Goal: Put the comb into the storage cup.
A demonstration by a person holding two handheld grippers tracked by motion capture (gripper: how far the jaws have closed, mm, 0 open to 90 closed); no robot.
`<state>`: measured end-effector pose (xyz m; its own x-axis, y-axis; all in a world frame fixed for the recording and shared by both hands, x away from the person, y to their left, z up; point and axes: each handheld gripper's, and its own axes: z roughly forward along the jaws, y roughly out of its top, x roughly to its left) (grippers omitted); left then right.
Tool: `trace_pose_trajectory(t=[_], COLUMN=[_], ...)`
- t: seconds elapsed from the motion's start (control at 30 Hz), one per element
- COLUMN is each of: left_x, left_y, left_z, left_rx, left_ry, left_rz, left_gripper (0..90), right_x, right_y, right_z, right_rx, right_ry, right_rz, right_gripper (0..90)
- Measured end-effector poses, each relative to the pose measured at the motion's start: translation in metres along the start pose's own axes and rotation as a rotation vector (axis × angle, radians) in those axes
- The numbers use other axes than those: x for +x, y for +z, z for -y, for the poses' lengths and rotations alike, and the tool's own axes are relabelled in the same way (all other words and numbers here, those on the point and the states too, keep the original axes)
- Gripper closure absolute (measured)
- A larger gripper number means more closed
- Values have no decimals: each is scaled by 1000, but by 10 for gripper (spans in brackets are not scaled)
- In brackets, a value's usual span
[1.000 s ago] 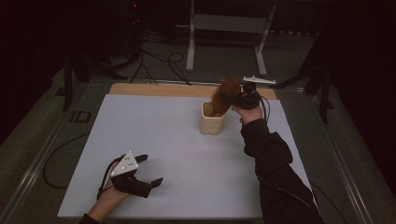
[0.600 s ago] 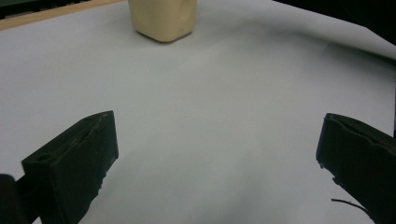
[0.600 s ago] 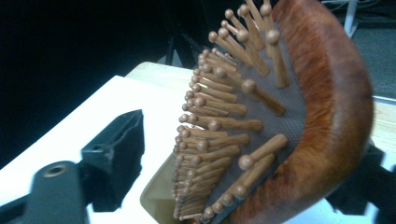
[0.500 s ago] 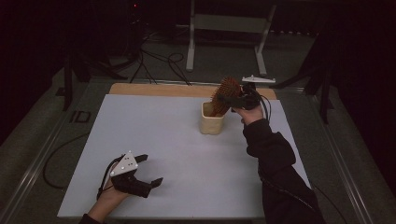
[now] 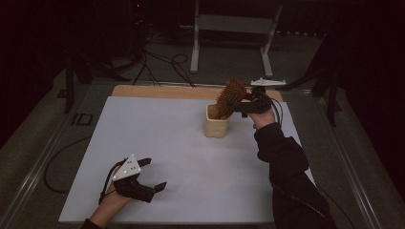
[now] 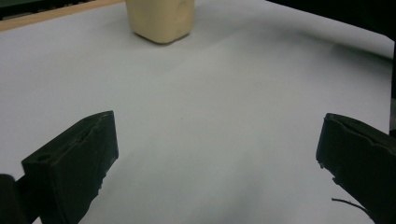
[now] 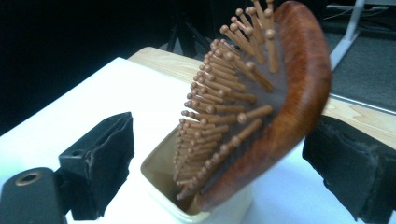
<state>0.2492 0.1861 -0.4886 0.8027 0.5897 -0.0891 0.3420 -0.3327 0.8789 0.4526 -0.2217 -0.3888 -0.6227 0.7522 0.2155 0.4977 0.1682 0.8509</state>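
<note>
Starting on my left: the left gripper [image 5: 152, 177] sits low at the near-left part of the table [image 5: 157, 138], held by my left hand [image 5: 113, 202], with its grey three-cornered plate on top. Jaws are spread wide with nothing between them. In the left gripper view I'm looking across bare white table surface between the two black jaws, and the cream cup [image 6: 160, 19] is way off at the far end, well apart from this gripper.

Moving right, the cup [image 5: 217, 121] stands upright toward the far middle-right of the table, just in front of the strip of bare wood along the far edge [image 5: 157, 90]. A wooden hairbrush [image 5: 230, 97] is sticking out of it, tilted, head up and lower end down inside the cup.

Then the right gripper [image 5: 241, 104], held up at brush height by my right hand [image 5: 261, 117], dark sleeve [image 5: 284, 162] coming in from the bottom right. In the right gripper view the brush [image 7: 261, 107] sits between the jaws, bristles facing the left jaw and its reddish-brown back toward the right jaw. There's clear daylight between the left jaw and the bristles, so the jaws are apart and not clamped. Whether the right jaw actually touches the brush's back, I can't tell.
</note>
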Motion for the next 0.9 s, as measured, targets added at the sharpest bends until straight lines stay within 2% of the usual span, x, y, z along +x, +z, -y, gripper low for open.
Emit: trace_pose_trajectory(t=[0.23,0.3,0.57,0.73,0.9], left_x=[-1,-1,-1,-1,-1], left_y=[-1,-1,-2,-2,-2], left_z=[-1,-1,-1,-1,-1], left_rx=[-4,-4,-4,-3,-4], left_ry=[3,3,4,5,6], left_rz=[-1,0,0,0,0], left_gripper=[0,0,0,0,0], right_x=[3,3,6,14,17], right_y=[-12,-20,-33,-44,-51], right_z=[7,13,28,47,63], right_rx=[12,16,17,21,20], right_ry=[-25,-42,-59,-74,-81], right_rz=[16,37,42,57,53], right_gripper=[84,84,75,74,75])
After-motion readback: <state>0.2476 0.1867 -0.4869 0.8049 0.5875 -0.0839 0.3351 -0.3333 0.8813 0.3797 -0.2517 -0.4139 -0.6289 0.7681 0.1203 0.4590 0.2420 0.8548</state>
